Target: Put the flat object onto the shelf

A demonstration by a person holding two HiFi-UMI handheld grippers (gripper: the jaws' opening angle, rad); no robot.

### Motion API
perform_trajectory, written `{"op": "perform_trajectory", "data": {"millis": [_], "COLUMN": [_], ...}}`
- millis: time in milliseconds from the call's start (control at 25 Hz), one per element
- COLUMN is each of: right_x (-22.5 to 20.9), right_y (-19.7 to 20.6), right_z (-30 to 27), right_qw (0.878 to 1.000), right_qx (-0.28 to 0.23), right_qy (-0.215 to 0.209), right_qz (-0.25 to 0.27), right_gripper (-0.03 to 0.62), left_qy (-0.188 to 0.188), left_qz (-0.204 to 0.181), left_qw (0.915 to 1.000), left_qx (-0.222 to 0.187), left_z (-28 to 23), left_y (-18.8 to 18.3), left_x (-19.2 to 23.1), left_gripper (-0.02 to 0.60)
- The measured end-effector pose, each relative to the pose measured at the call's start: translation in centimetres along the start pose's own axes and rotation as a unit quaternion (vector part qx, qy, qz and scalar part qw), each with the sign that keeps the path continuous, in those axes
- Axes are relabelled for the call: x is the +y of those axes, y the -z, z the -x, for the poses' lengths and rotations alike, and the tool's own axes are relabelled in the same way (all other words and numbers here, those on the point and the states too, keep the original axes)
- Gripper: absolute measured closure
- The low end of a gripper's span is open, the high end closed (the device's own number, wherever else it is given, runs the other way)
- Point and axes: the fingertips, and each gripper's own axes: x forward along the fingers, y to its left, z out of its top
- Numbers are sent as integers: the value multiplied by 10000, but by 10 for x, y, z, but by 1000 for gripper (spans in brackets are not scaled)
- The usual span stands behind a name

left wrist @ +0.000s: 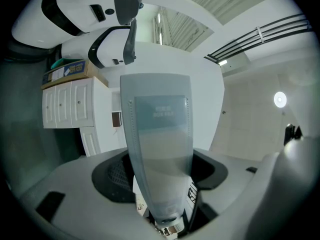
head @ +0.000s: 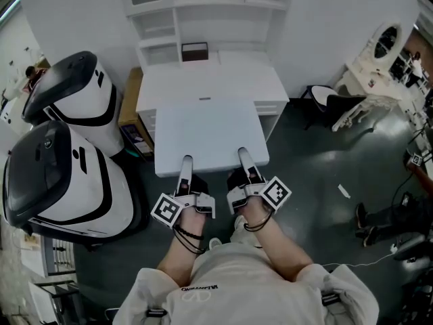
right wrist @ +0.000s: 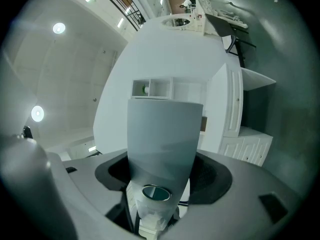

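Note:
The flat object is a large white board (head: 210, 137), held level in the air in front of a white desk (head: 210, 80). Above the desk rises a white shelf unit (head: 203, 15). My left gripper (head: 185, 162) clamps the board's near edge on the left, and my right gripper (head: 242, 156) clamps it on the right. In the left gripper view one grey finger (left wrist: 157, 129) lies against the white board (left wrist: 207, 114). The right gripper view shows the same, a grey finger (right wrist: 162, 134) lying on the board (right wrist: 112, 109). The other finger of each gripper is hidden behind the board.
Two big white-and-black machines (head: 74, 100) (head: 61, 181) stand close on the left, with a cardboard box (head: 132, 107) beside the desk. A small brown thing (head: 195, 51) sits in a low shelf bay. A dark chair (head: 331, 103) and ornate white furniture (head: 379, 59) stand at the right.

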Motion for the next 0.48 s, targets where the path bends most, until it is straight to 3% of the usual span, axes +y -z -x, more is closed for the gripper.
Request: {"op": "perform_trajectory", "data": {"millis": [480], "right_x": [-17], "right_y": [-2], "right_z": [-62], "right_qw": [9995], "right_qx": [244], "right_qy": [-88], "right_qz": [-171], "right_gripper": [283], "left_qy": [-90], "left_qz": [-137], "left_qw": [9994], "left_qx": [-299], "left_z": [-43], "left_y": [-27], "left_x": [17], "left_gripper": [279]}}
